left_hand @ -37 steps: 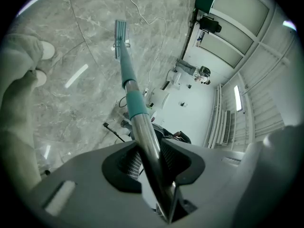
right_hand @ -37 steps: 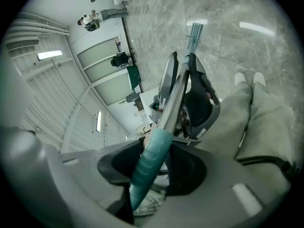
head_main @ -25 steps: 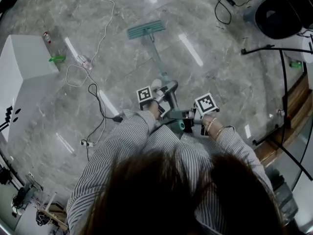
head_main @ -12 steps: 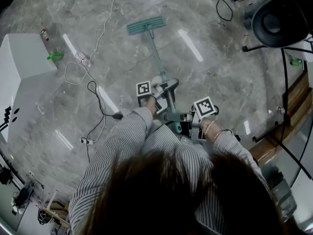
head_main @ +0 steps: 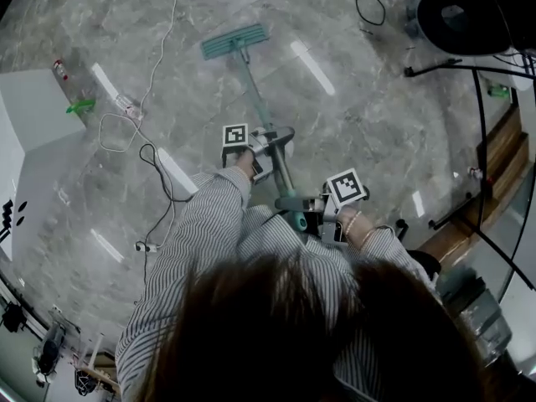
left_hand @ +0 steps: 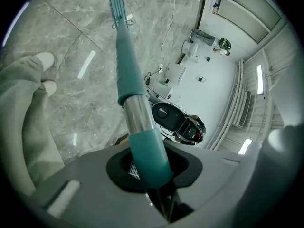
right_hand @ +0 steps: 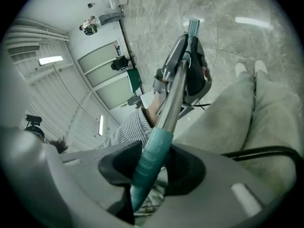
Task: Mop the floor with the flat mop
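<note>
The flat mop has a teal head (head_main: 234,41) flat on the grey marble floor ahead of me, and a metal pole (head_main: 255,97) runs back to my hands. My left gripper (head_main: 266,151) is shut on the pole's middle; its own view shows the teal and steel pole (left_hand: 137,118) clamped between the jaws, the mop head (left_hand: 119,8) far down it. My right gripper (head_main: 311,210) is shut on the teal ribbed handle end (right_hand: 151,158), close to my body.
White and black cables (head_main: 149,153) trail over the floor to the left, near a white cabinet (head_main: 38,115) and a small bottle (head_main: 59,68). A black round device (head_main: 461,11) sits at the upper right, with black stand legs (head_main: 486,99) and a wooden ledge (head_main: 481,199) on the right.
The mop head and both grippers have shifted left and slightly farther up the head view. Both grippers kept their hold on the pole.
</note>
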A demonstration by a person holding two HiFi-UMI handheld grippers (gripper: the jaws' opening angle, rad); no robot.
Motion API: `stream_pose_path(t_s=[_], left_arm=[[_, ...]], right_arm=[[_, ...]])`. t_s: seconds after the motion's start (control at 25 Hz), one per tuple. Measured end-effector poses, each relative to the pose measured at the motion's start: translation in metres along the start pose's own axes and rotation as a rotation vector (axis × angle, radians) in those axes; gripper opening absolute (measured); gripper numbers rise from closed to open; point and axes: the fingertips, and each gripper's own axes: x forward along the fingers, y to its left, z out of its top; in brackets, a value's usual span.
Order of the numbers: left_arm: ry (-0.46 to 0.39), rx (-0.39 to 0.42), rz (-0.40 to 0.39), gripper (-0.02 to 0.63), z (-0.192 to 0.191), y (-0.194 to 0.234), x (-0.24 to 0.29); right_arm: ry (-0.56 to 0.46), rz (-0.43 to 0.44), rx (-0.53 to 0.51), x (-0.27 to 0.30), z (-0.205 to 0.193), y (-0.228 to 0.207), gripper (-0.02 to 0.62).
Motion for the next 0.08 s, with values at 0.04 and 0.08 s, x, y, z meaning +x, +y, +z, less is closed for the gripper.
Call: stream_pose_path(t_s=[0.04,0.08], left_arm=[[0.004,-0.002,0.010,0.065,0.0029,0.0015,-0.0005],[0.008,-0.002,0.021,0.050,0.0059,0.0031,-0.0008]], right_arm=[[-0.005,-0.005,0.000,0.0019,0.0004,-0.0012,0.143],[-0.009,-0.010,0.001,0.0035,0.0008,-0.0025,0.143]])
